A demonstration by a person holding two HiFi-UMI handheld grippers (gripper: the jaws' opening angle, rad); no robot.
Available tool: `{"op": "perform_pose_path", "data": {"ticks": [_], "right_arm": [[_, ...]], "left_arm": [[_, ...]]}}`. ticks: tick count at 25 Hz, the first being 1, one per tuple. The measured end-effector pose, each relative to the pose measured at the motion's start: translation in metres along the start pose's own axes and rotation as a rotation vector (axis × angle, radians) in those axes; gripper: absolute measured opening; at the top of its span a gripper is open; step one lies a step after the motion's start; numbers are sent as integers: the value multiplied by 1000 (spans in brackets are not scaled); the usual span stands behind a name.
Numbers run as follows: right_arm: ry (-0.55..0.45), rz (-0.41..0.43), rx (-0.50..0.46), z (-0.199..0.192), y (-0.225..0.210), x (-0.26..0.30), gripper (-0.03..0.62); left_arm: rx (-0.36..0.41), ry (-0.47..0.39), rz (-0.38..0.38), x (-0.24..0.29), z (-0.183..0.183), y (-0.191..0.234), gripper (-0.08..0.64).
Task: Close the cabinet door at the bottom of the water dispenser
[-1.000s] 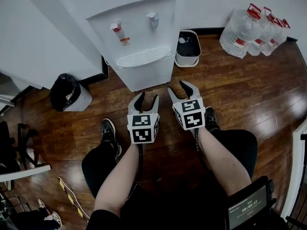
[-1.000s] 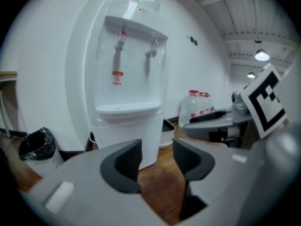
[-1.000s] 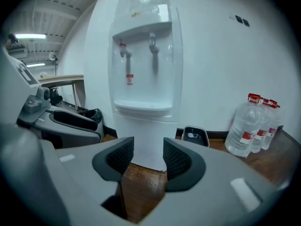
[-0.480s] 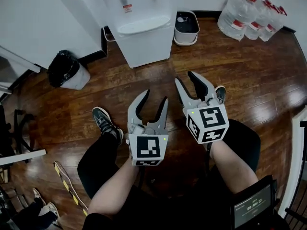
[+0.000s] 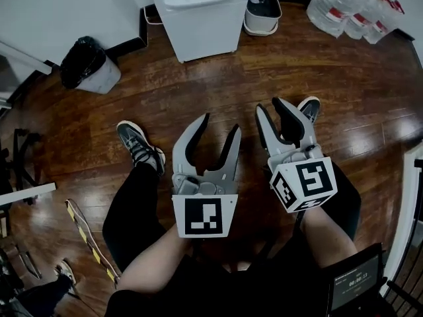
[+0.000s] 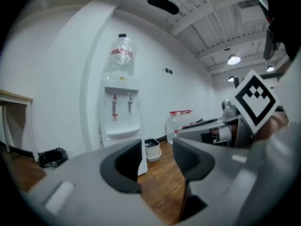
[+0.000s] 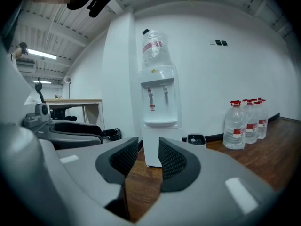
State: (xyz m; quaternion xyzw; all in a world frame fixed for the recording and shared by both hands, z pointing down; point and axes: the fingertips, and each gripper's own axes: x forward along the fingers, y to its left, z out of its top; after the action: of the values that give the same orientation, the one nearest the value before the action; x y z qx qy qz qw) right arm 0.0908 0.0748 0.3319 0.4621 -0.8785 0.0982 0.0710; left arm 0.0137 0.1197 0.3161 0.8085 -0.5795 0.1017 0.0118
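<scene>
Left gripper (image 5: 221,123) half-open, empty (right gripper (image 5: 269,104) narrower, closing, empty), well apart from water dispenser (image 5: 198,25).

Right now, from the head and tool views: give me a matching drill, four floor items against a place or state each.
Items:
1. water dispenser
2. water jugs
3. black-bagged bin
4. small white pail

Places or states:
A. red caps, far right in the head view
B. left of the dispenser in the head view
C. right beside the dispenser's base
D. carries a clear bottle on top

Pairs: 1-D, 2-A, 3-B, 4-C
</scene>
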Motion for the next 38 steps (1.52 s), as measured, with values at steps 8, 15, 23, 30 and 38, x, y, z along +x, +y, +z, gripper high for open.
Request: {"op": "perform_pose_path", "data": {"ticks": [8,15,23,30,38], "right_arm": [[-71,22,-26,13,17,-29,110],[-80,30,-8,20,9,-27,67],[-82,58,-20,19,11,-31,38],[-100,103,-44,22,19,-34,17],[-109,126,-52,23,24,-35,11]], "left_arm": [[13,-84,-23,-15,23,-34,224],[-61,-70,-9,-10,23,-22,224],[-55,-64,-5,-7,19,-23,224],[-61,-61,2,-5,19,-22,224],[-66,-53,-9,-5,17,-24,224]]}}
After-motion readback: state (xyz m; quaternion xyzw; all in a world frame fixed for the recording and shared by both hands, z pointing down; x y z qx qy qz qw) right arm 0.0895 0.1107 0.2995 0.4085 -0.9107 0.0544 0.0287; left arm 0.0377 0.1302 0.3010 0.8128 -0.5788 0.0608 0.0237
